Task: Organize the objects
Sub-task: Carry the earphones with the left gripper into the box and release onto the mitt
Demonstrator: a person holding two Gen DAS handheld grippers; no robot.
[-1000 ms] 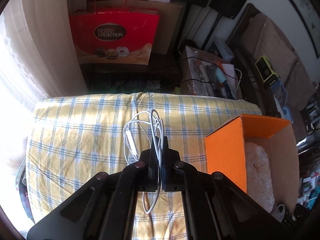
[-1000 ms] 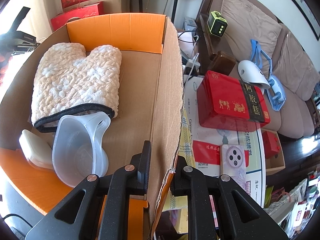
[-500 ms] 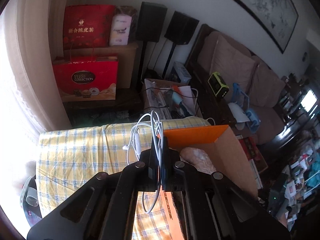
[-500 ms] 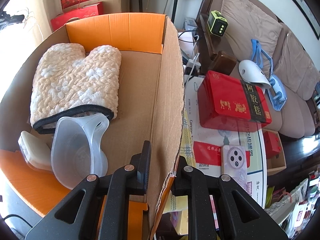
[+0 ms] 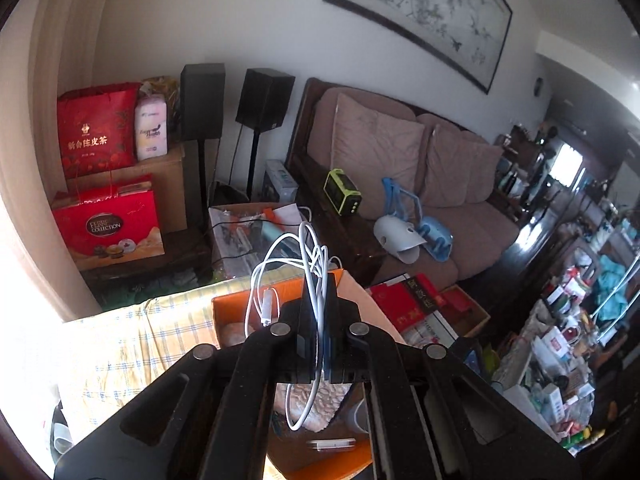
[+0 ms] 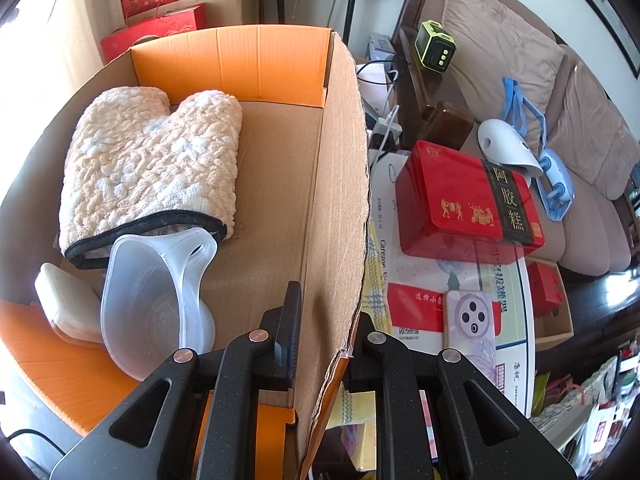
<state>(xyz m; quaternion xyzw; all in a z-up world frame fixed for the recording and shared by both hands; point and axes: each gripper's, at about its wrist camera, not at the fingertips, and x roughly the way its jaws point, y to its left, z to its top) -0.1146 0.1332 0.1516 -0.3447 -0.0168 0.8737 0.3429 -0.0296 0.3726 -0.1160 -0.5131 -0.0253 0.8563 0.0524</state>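
Note:
My left gripper point(image 5: 319, 312) is shut on a coiled white charging cable point(image 5: 286, 256) and holds it in the air above the orange cardboard box point(image 5: 236, 302). Cable loops stick up past the fingertips and one loop hangs below. My right gripper point(image 6: 326, 316) straddles the box's right wall point(image 6: 340, 200), one finger inside and one outside, closed on it. Inside the box lie a beige fluffy oven mitt point(image 6: 152, 164), a clear plastic scoop cup point(image 6: 156, 296) and a white bar of soap point(image 6: 66, 302).
The box sits on a yellow checked cloth point(image 5: 120, 344). A red tin point(image 6: 464, 200), a phone point(image 6: 474, 322) and papers lie right of the box. A sofa point(image 5: 420, 168), speakers point(image 5: 202, 106) and red gift bags point(image 5: 108, 220) stand behind.
My left gripper has lifted the cable off the checked cloth and swung right, over the box. The right gripper has stayed on the box wall.

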